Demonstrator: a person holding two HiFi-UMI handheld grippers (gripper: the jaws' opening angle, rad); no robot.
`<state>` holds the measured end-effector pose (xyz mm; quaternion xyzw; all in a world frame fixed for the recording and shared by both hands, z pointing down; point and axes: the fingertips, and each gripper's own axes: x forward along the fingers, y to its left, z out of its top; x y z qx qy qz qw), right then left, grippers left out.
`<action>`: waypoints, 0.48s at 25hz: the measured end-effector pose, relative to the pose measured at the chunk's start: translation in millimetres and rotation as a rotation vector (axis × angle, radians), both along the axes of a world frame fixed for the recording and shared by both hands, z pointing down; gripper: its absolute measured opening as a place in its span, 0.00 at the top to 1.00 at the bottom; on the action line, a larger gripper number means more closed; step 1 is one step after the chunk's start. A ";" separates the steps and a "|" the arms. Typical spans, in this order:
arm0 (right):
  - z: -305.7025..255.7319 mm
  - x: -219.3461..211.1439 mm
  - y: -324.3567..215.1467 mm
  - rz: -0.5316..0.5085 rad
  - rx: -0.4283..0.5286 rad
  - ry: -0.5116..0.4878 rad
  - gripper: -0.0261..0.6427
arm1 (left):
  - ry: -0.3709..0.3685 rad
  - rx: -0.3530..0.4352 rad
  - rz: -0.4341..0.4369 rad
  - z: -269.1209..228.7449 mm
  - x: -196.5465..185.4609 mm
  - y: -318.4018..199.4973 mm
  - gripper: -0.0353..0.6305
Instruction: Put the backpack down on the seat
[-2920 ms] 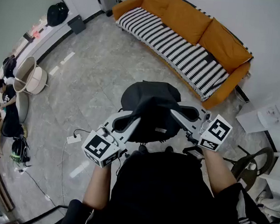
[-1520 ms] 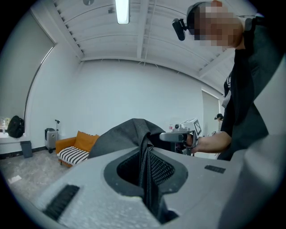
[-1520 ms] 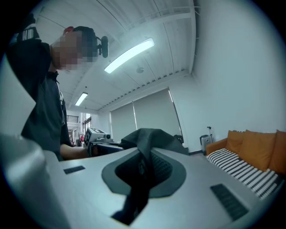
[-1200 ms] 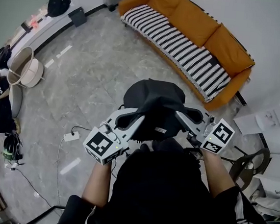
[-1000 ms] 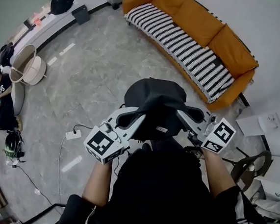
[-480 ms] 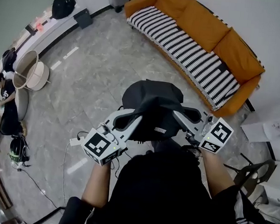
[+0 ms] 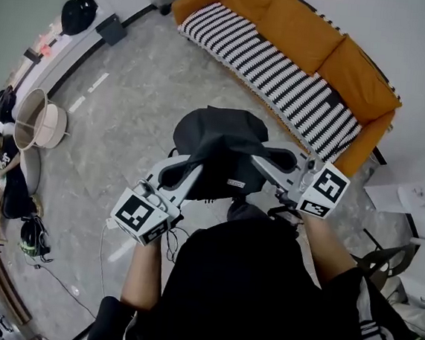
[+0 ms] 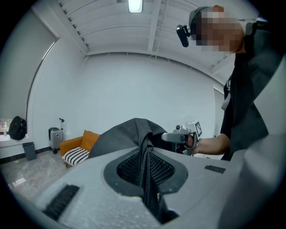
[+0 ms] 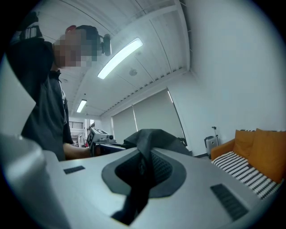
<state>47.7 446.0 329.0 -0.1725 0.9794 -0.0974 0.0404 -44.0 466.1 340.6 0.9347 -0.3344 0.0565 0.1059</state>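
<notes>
Shifted up-left in the head view since a moment ago: backpack [image 7: 215,147], slung between my left claw [image 7: 176,175] and right claw [image 7: 273,161], each pinched shut on a strap [image 8: 145,167]; striped sofa seat [image 7: 282,67] lies ahead at upper right, long axis diagonal, right claw nearer.

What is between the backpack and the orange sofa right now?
Only bare grey floor separates the backpack from the orange sofa, as the head view shows.
</notes>
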 end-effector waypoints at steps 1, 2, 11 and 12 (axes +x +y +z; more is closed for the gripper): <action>-1.5 3.2 -8.2 -0.005 0.001 -0.003 0.91 | 0.003 -0.003 0.003 -1.0 2.9 -8.3 0.89; -2.8 6.1 -16.5 -0.009 0.003 -0.006 0.91 | 0.005 -0.004 0.006 -1.2 4.9 -16.4 0.89; -1.4 20.3 -135.8 -0.034 -0.007 -0.037 0.91 | -0.009 -0.040 -0.020 6.3 15.7 -132.2 0.89; -0.5 21.7 -140.7 -0.038 -0.008 -0.036 0.91 | -0.010 -0.045 -0.023 7.2 17.4 -136.8 0.89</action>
